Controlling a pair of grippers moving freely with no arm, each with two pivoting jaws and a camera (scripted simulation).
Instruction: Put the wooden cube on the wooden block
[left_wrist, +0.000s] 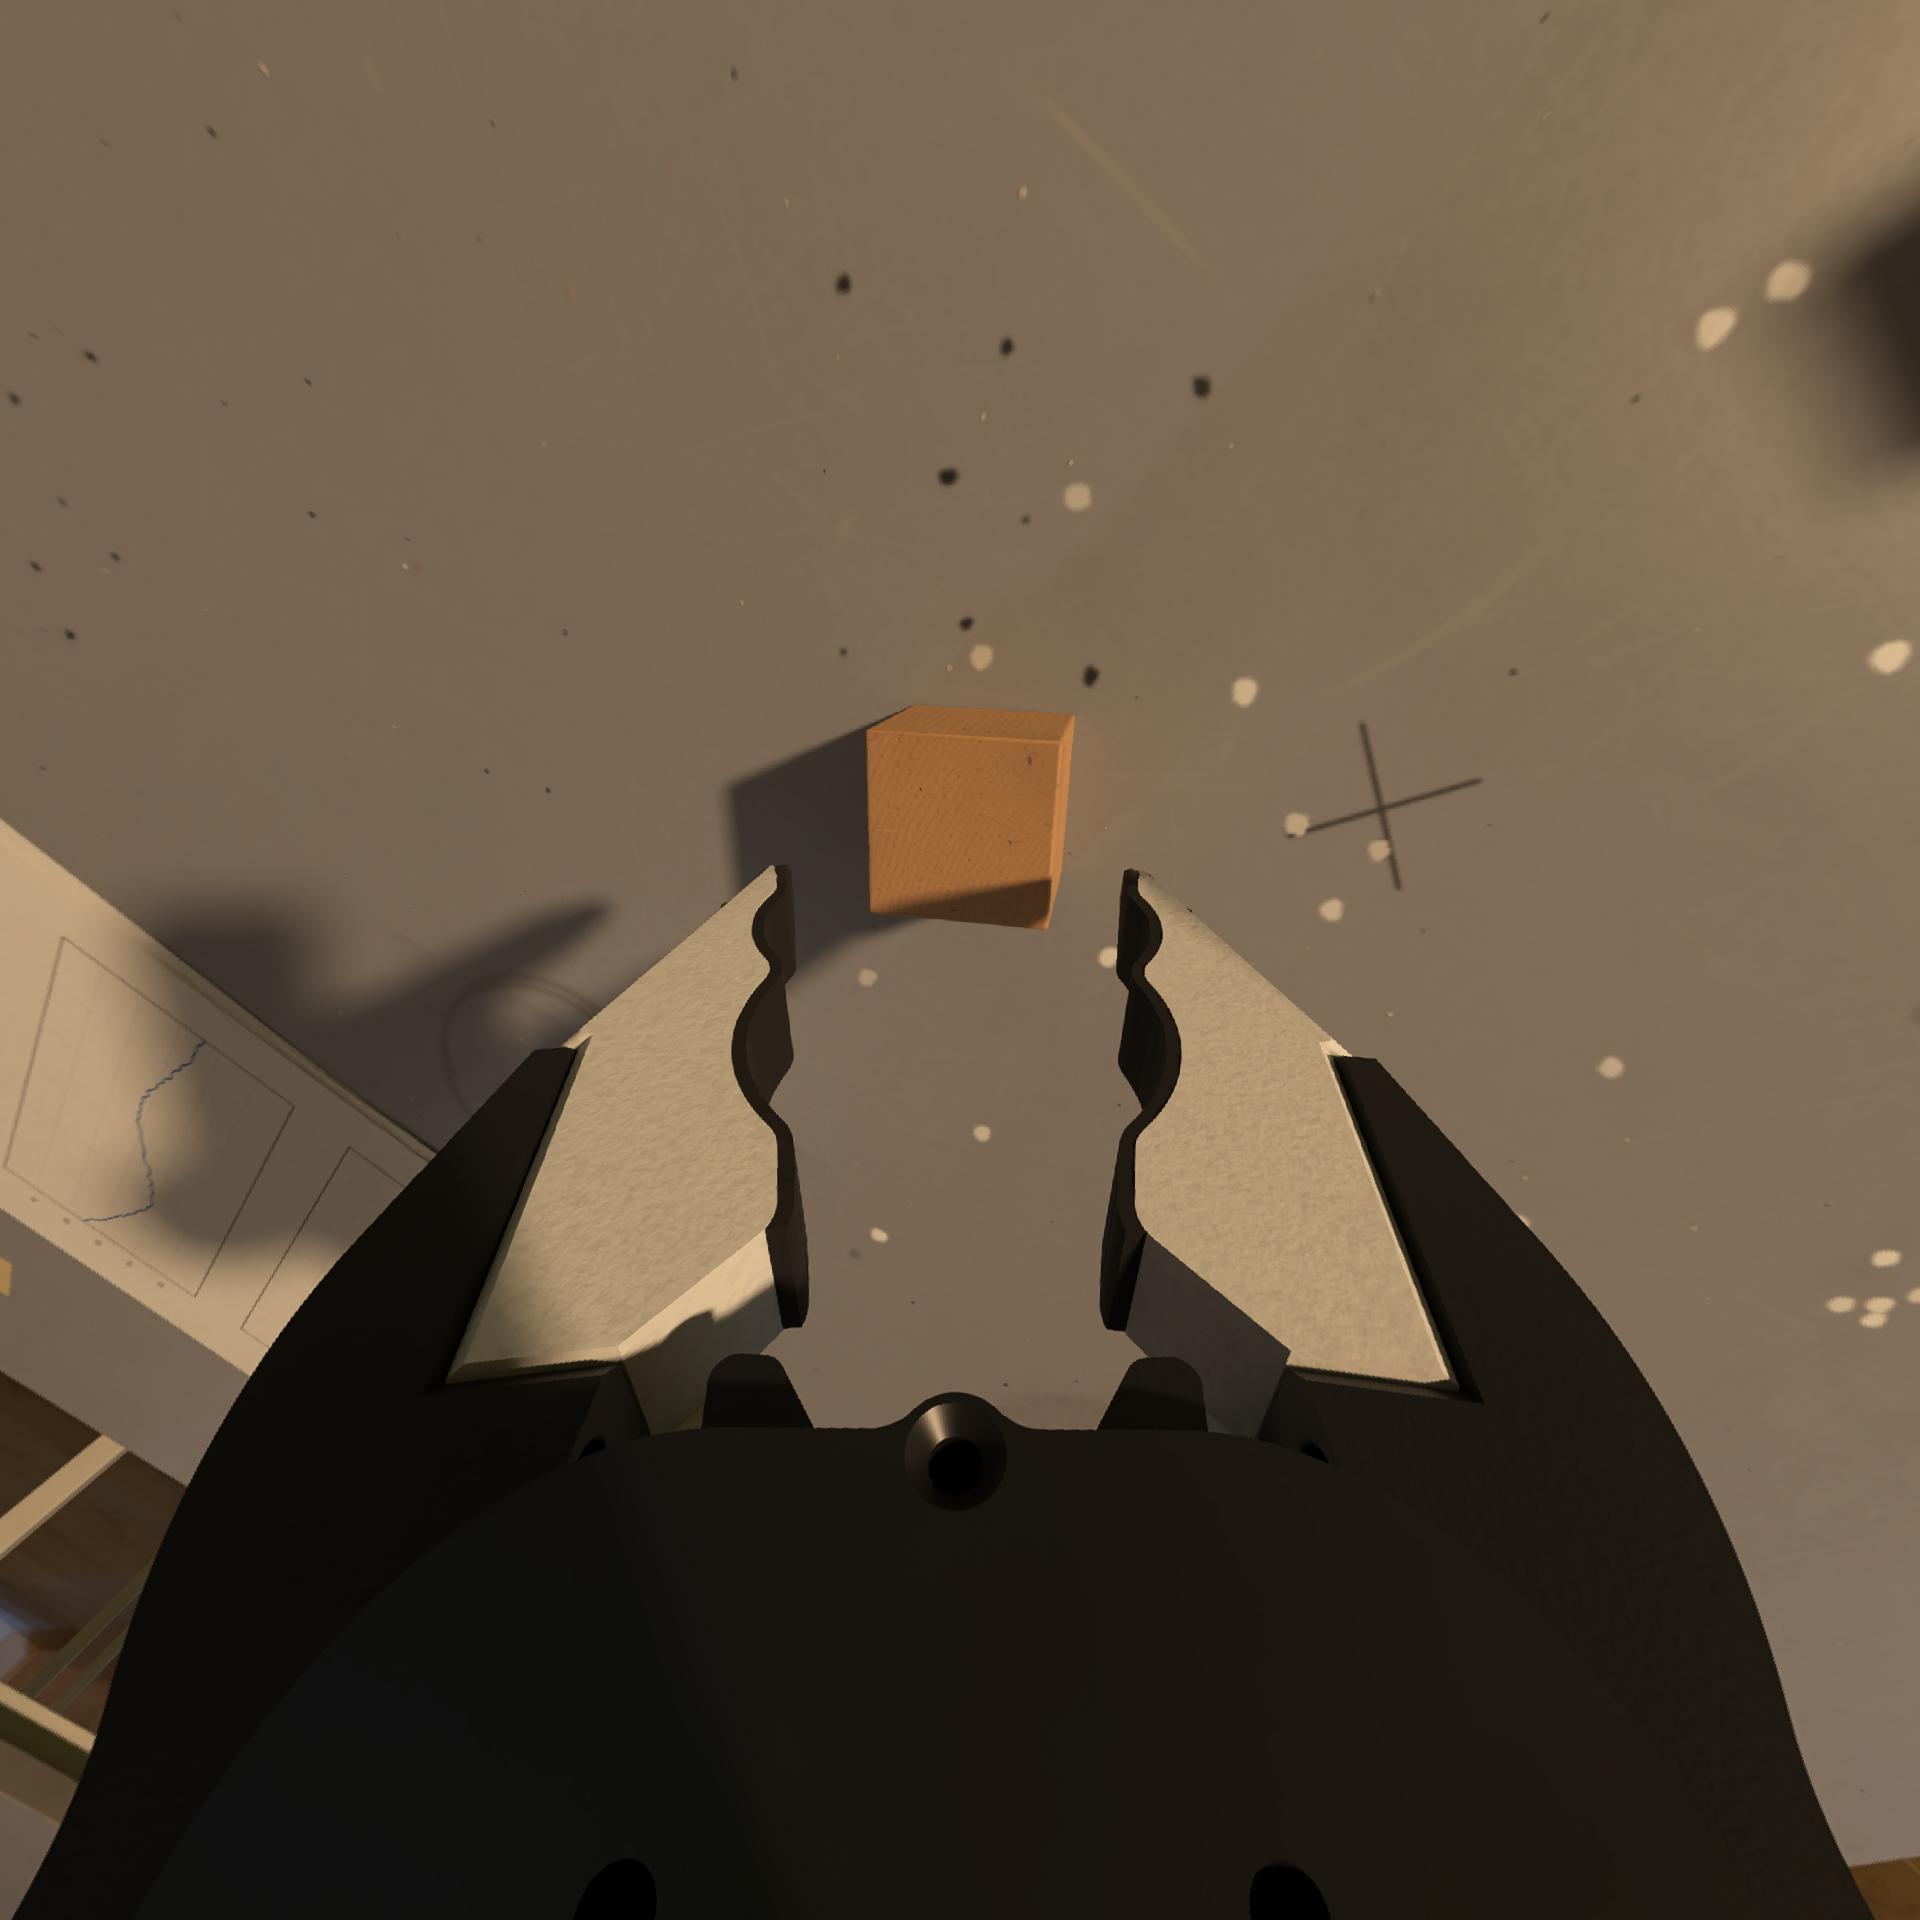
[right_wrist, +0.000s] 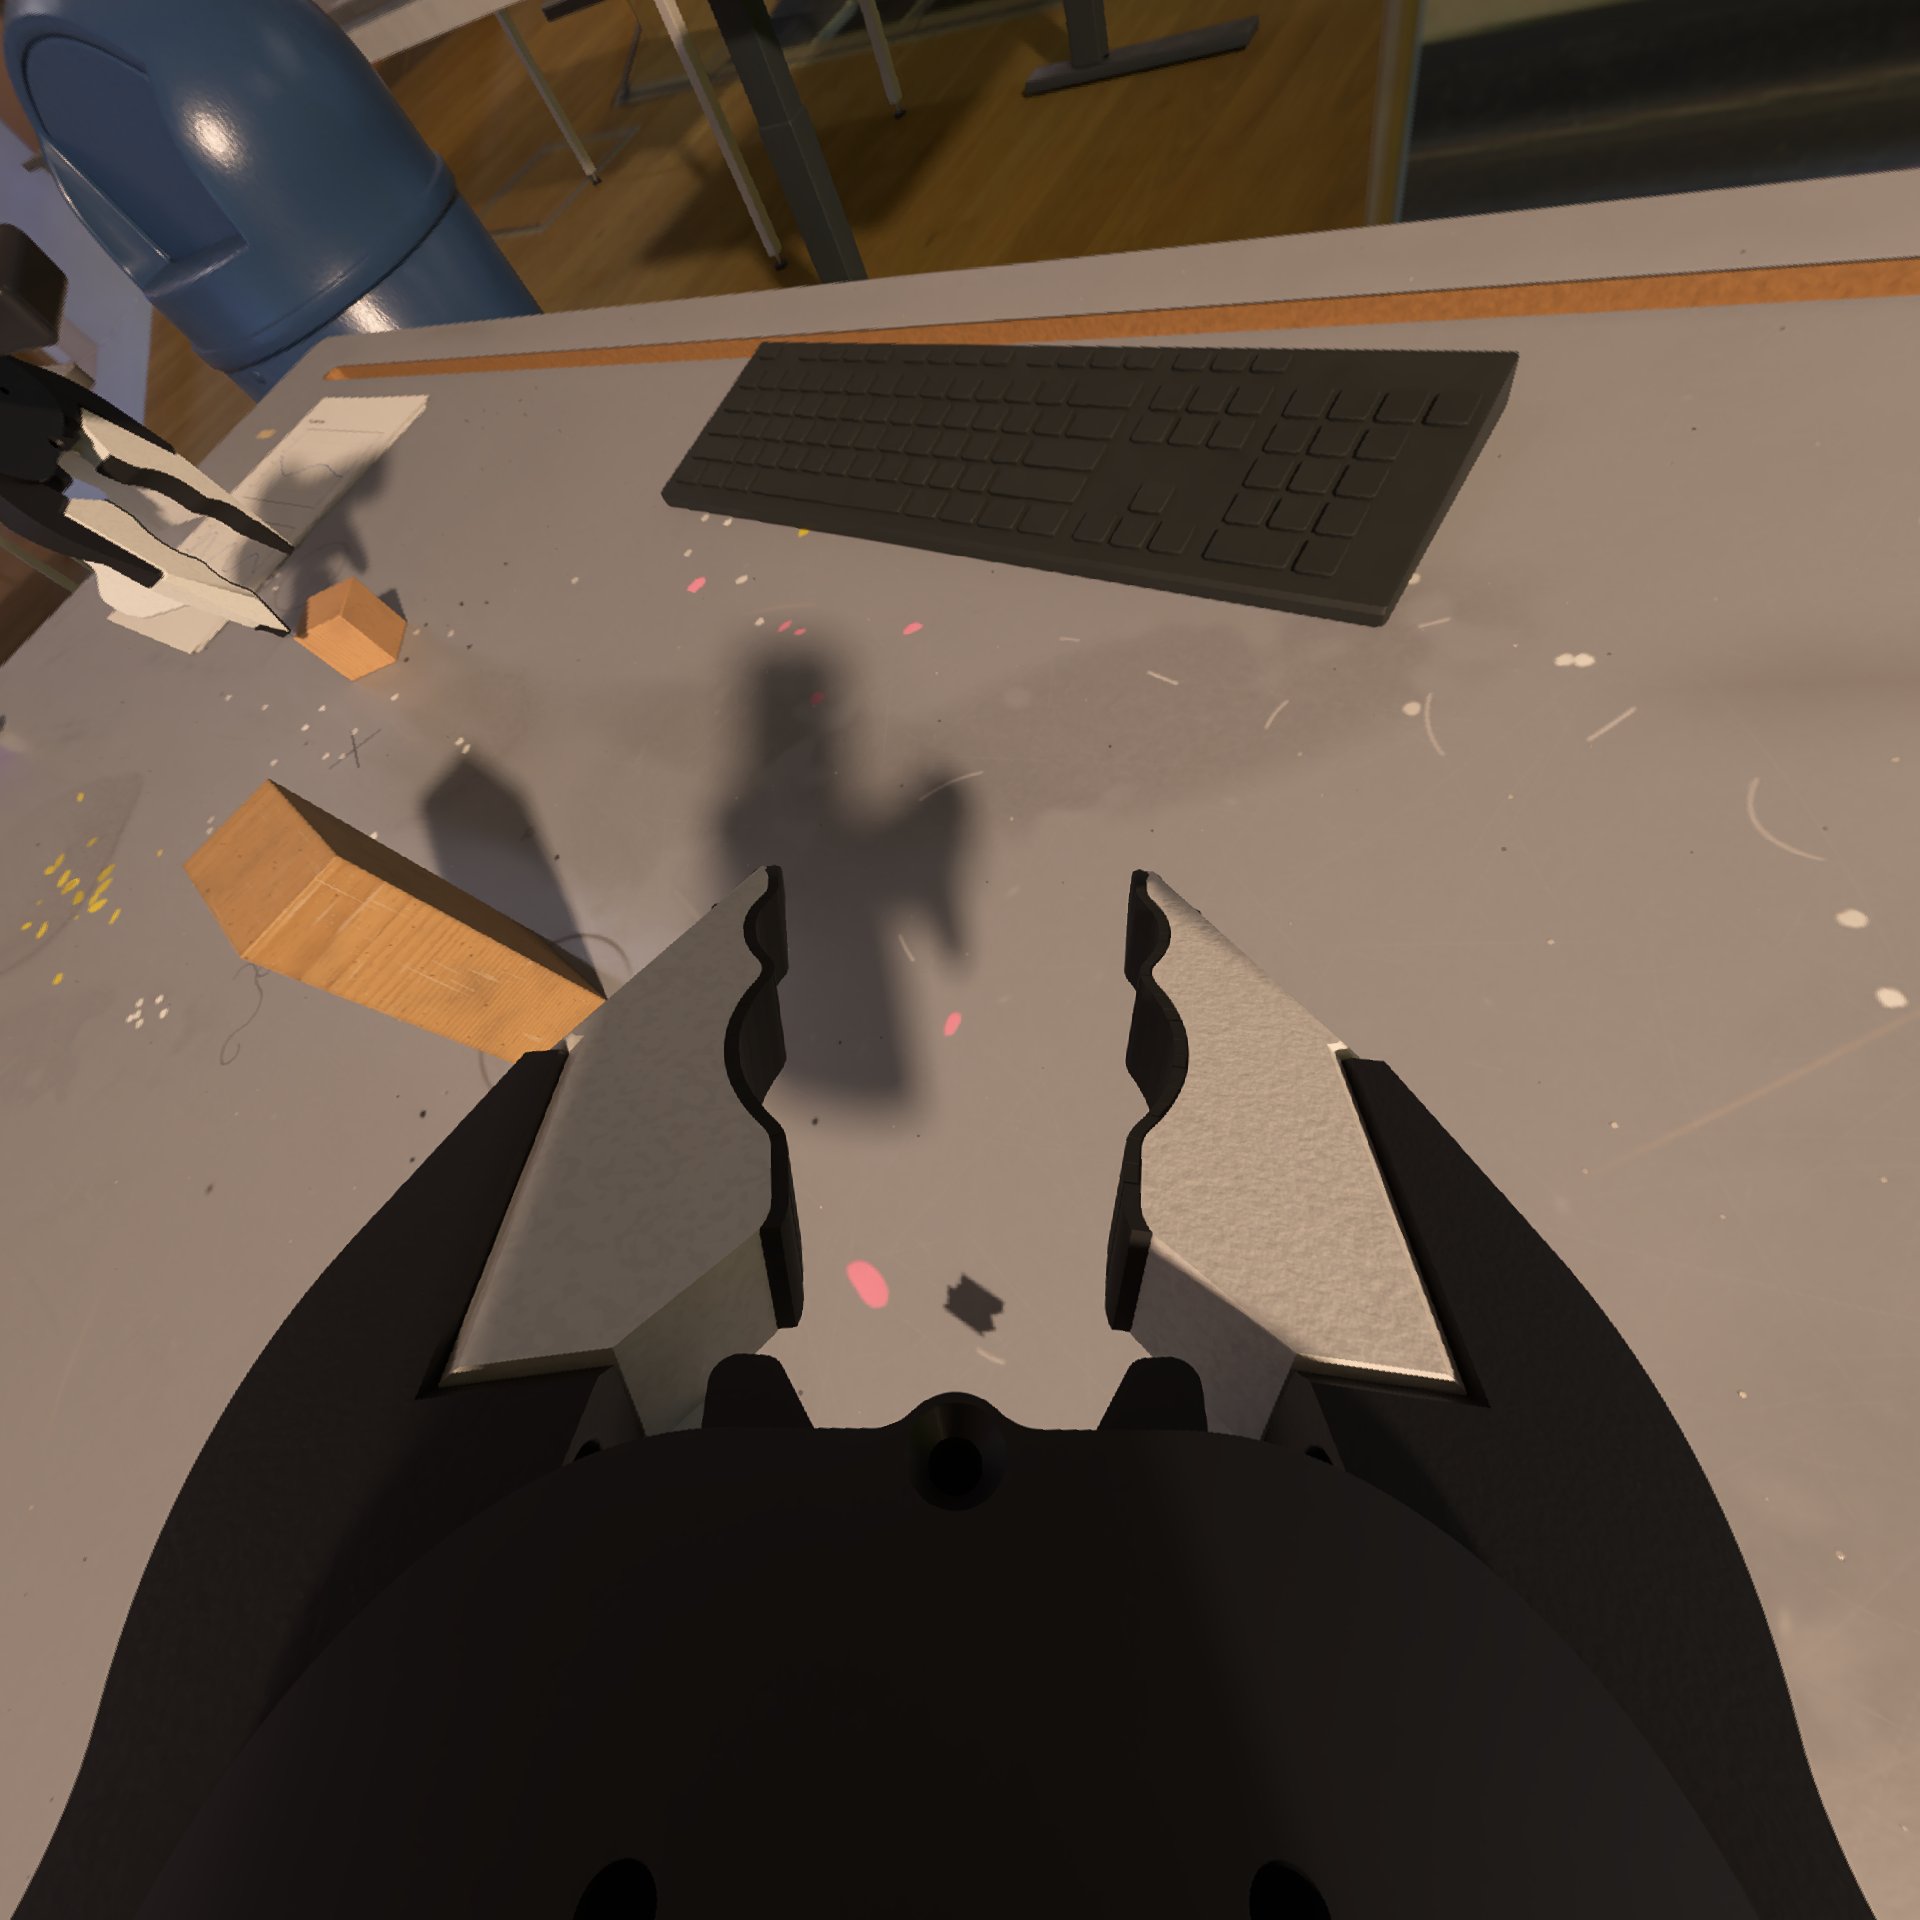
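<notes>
Showing only in the right view: wooden block (right_wrist: 384, 925), keyboard (right_wrist: 1091, 468).

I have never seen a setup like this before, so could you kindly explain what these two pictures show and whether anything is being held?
Each picture comes from a camera mounted on a two-finger gripper, looking forward along its fingers. In the left wrist view, the left gripper is open and points down at the wooden cube, which sits on the grey table just beyond the fingertips, not yet gripped. A sheet of paper lies at the left edge.

In the right wrist view, the right gripper is also open and empty above the table. This view shows the whole scene: the wooden block lying flat, a black keyboard, and a blue bin beyond the table. Nothing is held yet.
</notes>
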